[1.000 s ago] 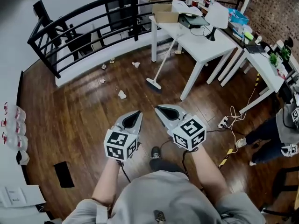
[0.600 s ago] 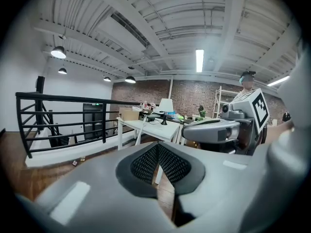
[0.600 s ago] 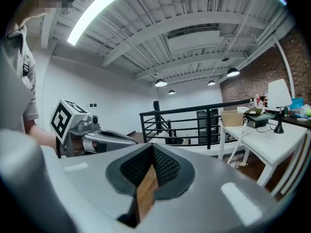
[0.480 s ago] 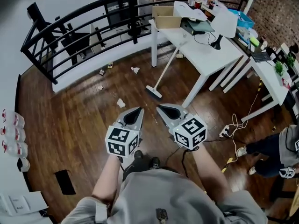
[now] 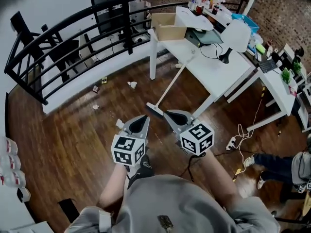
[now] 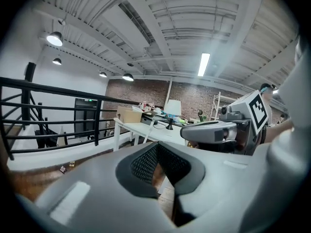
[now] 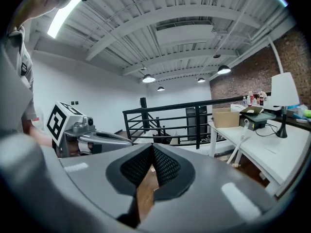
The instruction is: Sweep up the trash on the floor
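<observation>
Heading for the long-handled white broom (image 5: 171, 85) propped against the white desk (image 5: 228, 74), my left gripper (image 5: 142, 120) and right gripper (image 5: 169, 116) stay empty, jaws pressed together, crumpled paper scraps (image 5: 131, 84) unswept.

the person wears a grey short-sleeved shirt (image 5: 170, 198) with a small dark clip on the front, and a dark shoe (image 5: 142, 165). the left gripper (image 5: 144, 117) and right gripper (image 5: 166, 113) have smooth grey shells and black ribbed pads (image 6: 143, 163). each carries a white cube (image 5: 128, 150) printed with black square markers.
</observation>
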Action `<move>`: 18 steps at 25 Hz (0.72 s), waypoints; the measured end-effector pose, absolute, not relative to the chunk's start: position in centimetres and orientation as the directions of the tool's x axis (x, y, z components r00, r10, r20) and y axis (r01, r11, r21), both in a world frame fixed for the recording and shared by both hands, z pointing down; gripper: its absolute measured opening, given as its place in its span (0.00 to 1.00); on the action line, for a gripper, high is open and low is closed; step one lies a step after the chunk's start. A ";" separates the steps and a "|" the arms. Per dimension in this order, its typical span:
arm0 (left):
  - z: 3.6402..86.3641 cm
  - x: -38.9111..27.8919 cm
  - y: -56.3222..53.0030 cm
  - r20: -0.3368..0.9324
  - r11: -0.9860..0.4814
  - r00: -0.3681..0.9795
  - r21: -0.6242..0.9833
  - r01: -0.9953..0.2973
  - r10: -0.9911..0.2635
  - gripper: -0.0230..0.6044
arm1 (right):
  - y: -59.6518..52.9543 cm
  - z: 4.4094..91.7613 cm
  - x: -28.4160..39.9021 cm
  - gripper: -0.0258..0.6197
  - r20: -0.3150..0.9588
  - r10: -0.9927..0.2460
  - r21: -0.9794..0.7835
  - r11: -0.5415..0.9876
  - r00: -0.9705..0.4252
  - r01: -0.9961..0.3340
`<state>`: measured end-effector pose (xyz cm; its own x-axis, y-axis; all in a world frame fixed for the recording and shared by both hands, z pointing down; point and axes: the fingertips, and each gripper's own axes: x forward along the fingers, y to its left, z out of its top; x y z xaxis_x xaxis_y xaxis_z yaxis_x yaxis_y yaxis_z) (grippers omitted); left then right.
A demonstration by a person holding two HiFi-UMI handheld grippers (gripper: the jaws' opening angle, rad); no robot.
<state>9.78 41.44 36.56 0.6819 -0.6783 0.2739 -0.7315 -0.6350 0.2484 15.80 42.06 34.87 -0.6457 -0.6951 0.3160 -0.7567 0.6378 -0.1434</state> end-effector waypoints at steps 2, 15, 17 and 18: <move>37.1 9.6 38.9 0.278 -0.642 0.692 0.259 -0.722 -0.666 0.05 | 39.6 35.0 16.2 0.05 0.323 -0.717 -0.145 0.607 -0.617 -0.781; 40.8 16.4 26.1 0.332 -0.669 0.715 0.260 -0.696 -0.615 0.05 | 25.6 37.4 25.4 0.12 0.338 -0.781 -0.173 0.496 -0.525 -0.851; 41.4 17.9 23.8 0.329 -0.647 0.700 0.270 -0.713 -0.633 0.05 | 23.2 38.0 27.7 0.14 0.347 -0.780 -0.154 0.500 -0.520 -0.852; 41.6 18.6 22.7 0.326 -0.630 0.690 0.282 -0.723 -0.646 0.05 | 22.0 38.2 28.7 0.15 0.354 -0.779 -0.134 0.505 -0.517 -0.853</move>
<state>18.58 22.69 41.62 0.6900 -0.6464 0.3257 -0.7234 -0.6302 0.2820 28.71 21.96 38.23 -0.5173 -0.7790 0.3544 -0.8526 0.5051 -0.1344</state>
